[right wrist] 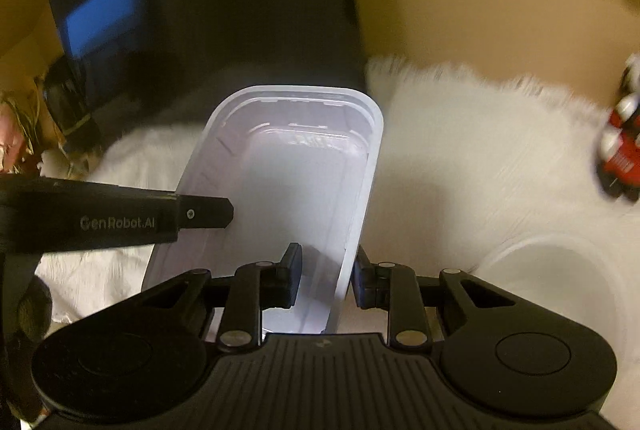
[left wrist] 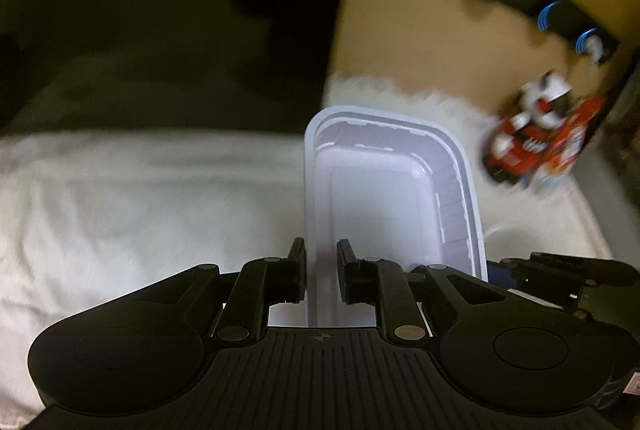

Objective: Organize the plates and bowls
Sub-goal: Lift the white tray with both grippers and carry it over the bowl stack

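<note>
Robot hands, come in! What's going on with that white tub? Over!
Left gripper shut on the white tub's left wall. Right gripper shut on its right wall. Tub lifted over the white fluffy rug. Round container sits nearby, right.

Open stretch of white fuzzy cover (left wrist: 140, 198) to the left of the translucent rectangular container (left wrist: 384, 190), with nothing standing on it. Blocked straight ahead by that container, pinched at its left wall by the left gripper (left wrist: 322, 270) and at its right wall by the right gripper (right wrist: 326, 272). Crowded on the right by a blurred red and white pack of cans (left wrist: 536, 142) near the cover's far corner. Hemmed in close at the right by a round clear container (right wrist: 556, 270) just beside the right gripper. Bounded beyond by a dark upright block (right wrist: 256, 10), with bare tan floor (right wrist: 480, 22) past the fringe.
</note>
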